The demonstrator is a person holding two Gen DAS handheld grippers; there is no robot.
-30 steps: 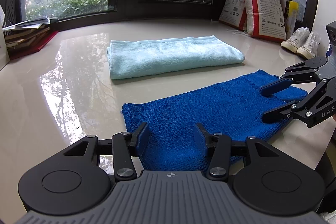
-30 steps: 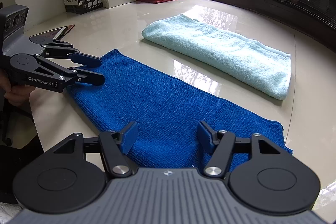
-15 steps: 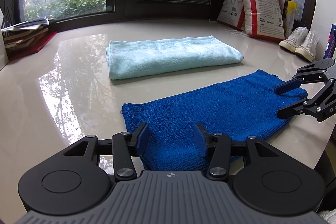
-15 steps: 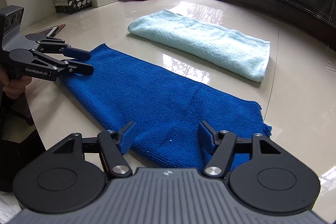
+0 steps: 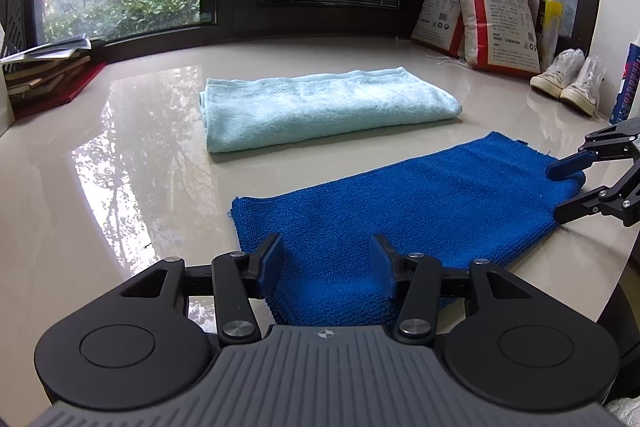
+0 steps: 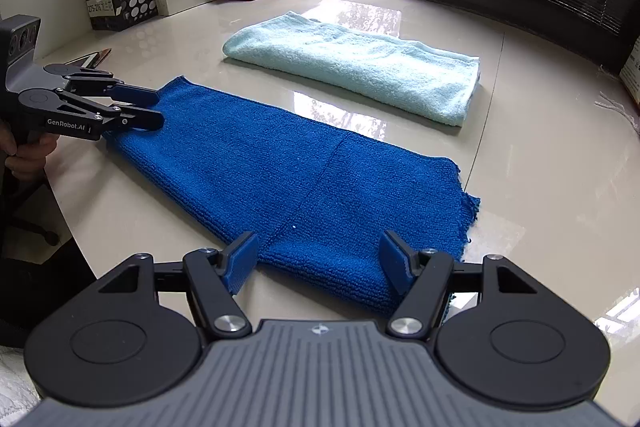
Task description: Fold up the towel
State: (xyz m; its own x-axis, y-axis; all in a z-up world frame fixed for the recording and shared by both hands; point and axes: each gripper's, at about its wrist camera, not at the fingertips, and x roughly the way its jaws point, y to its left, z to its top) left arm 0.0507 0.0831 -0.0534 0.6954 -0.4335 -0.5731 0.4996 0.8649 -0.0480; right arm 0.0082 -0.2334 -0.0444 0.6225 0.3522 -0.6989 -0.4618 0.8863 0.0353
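Blue towel [image 6: 280,179]: nubby microfibre cloth, matt. Lt-blue towel [image 5: 320,107]: fluffy terry. Tabletop [image 5: 120,179]: glossy, smooth, stone-like. Rice bags [image 5: 496,23]: shiny plastic.

The flat towel [image 5: 404,211] is deep blue, the folded towel [image 5: 320,107] pale aqua, the tabletop [image 5: 100,187] glossy cream.

The left gripper [image 5: 326,263] hangs open over the near end of the dark blue towel [image 5: 404,203] lying flat on the glossy desk [image 5: 120,187]. The right gripper [image 5: 560,193] stands open at the towel's far right end, with a folded light blue towel [image 5: 320,107] lying beyond.
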